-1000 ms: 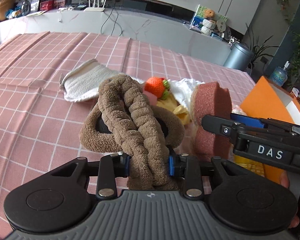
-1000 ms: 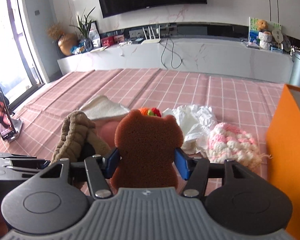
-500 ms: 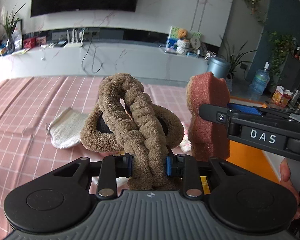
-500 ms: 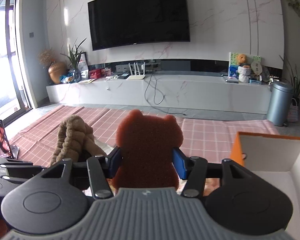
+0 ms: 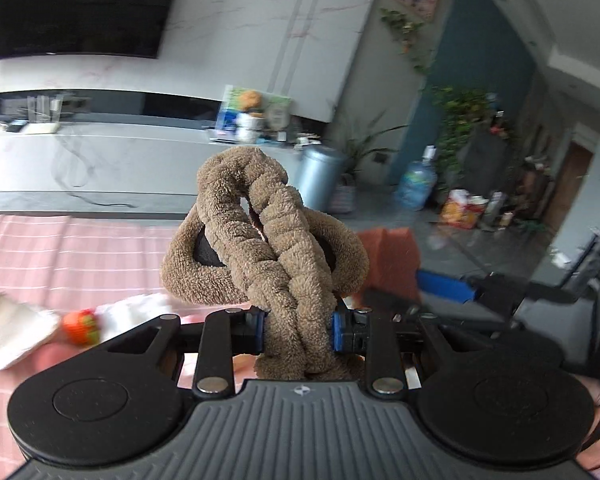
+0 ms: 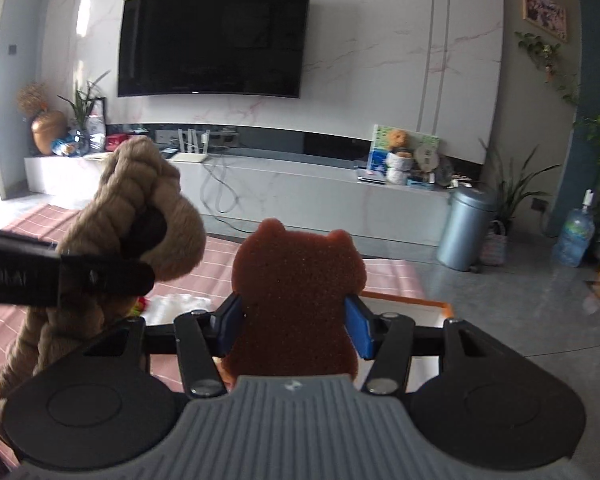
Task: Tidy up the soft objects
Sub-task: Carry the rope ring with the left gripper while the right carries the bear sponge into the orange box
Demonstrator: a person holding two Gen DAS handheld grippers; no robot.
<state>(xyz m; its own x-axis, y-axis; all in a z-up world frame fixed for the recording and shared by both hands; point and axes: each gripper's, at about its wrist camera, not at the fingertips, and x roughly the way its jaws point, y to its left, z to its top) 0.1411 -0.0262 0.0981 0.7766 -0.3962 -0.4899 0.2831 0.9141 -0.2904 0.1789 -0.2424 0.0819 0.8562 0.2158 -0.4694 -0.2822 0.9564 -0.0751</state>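
Brown plush braid (image 5: 284, 264) clamped in left jaws, bear-shaped sponge (image 6: 298, 300) in right jaws

Two grippers are in view: the left gripper (image 5: 298, 326) grips one brown braided plush headband (image 5: 268, 248), and the right gripper (image 6: 296, 322) grips one bear-shaped brown sponge (image 6: 298, 280). On the pink checked cloth (image 5: 60, 248) lie one white washcloth (image 5: 8, 330), one orange knitted toy (image 5: 80, 326) and one crumpled white cloth (image 6: 176, 306). One orange box (image 6: 412, 302) sits beside it.
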